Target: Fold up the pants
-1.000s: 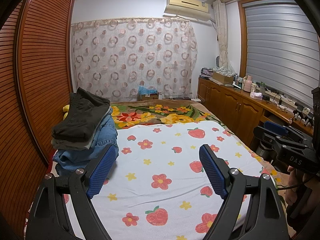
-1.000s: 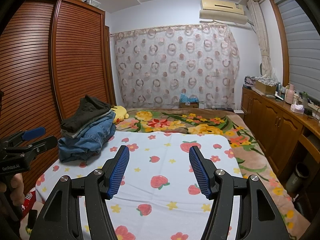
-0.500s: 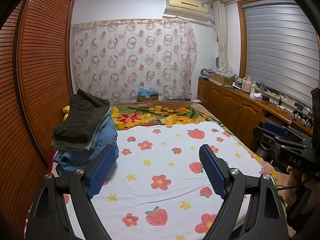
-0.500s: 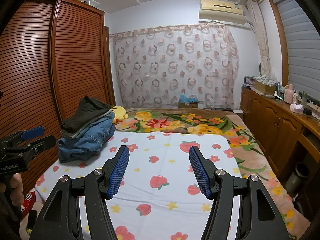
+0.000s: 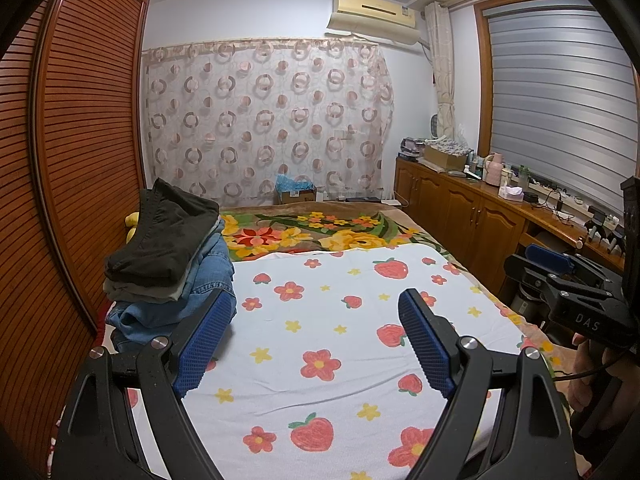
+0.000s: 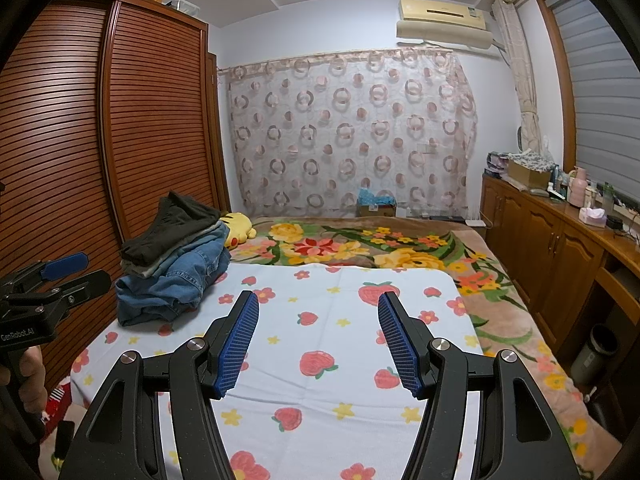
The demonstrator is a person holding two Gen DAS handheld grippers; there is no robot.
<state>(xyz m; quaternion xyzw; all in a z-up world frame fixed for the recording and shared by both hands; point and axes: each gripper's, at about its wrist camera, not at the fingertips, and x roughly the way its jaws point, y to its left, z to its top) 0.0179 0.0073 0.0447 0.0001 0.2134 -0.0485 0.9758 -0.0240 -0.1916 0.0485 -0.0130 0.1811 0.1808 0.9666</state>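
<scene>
Ahead of the black, blue-padded left tongs (image 5: 316, 340) lies a white sheet (image 5: 320, 320) printed with red strawberries and flowers. To their left, dark charcoal pants (image 5: 160, 240) top blue jeans (image 5: 208, 280). Beyond, a yellow-flowered blanket (image 5: 320, 236).

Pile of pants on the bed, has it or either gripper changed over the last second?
Nothing visibly changed. The pile of pants lies untouched at the left edge of the strawberry sheet, and the left gripper and right gripper stay open and empty.
</scene>
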